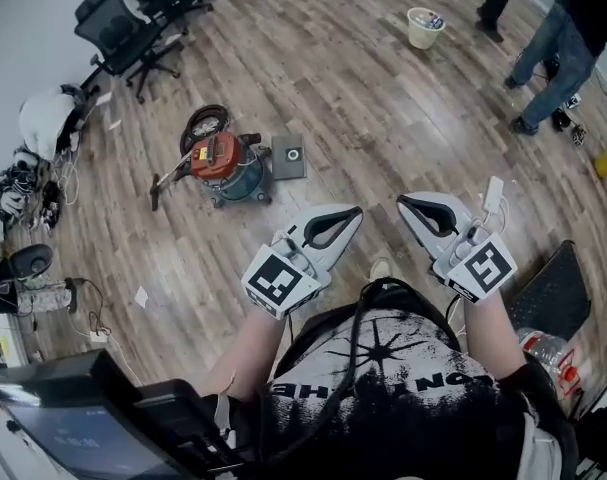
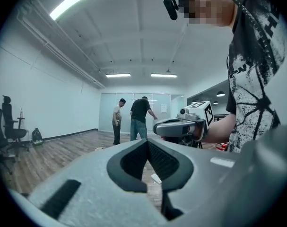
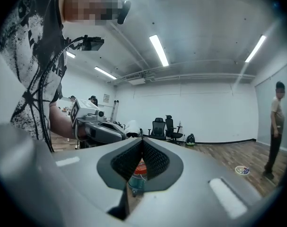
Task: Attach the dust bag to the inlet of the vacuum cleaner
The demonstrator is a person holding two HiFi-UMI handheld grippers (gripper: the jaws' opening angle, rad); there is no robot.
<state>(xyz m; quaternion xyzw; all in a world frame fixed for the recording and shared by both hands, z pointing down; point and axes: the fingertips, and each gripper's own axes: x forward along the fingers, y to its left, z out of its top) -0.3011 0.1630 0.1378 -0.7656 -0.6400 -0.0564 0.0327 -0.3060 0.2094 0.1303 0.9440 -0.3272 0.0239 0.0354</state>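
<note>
The vacuum cleaner (image 1: 228, 165), a red-topped drum with a dark hose (image 1: 205, 123) coiled behind it, stands on the wooden floor left of centre in the head view. Beside it on the right lies a flat grey square with a round hole, probably the dust bag (image 1: 288, 155). My left gripper (image 1: 357, 211) and right gripper (image 1: 403, 202) hover side by side well short of the vacuum, both shut with nothing between the jaws. In the right gripper view, the vacuum (image 3: 139, 170) shows below the shut tips (image 3: 142, 140). The left gripper view has the shut tips (image 2: 147, 141) and the right gripper (image 2: 181, 126) beyond.
Office chairs (image 1: 133, 23) stand at the back left, with bags and cables along the left wall (image 1: 28, 183). A white bucket (image 1: 424, 26) and two people (image 1: 558, 48) are at the far right. A black case (image 1: 553, 293) and a bottle (image 1: 545, 348) lie close at the right.
</note>
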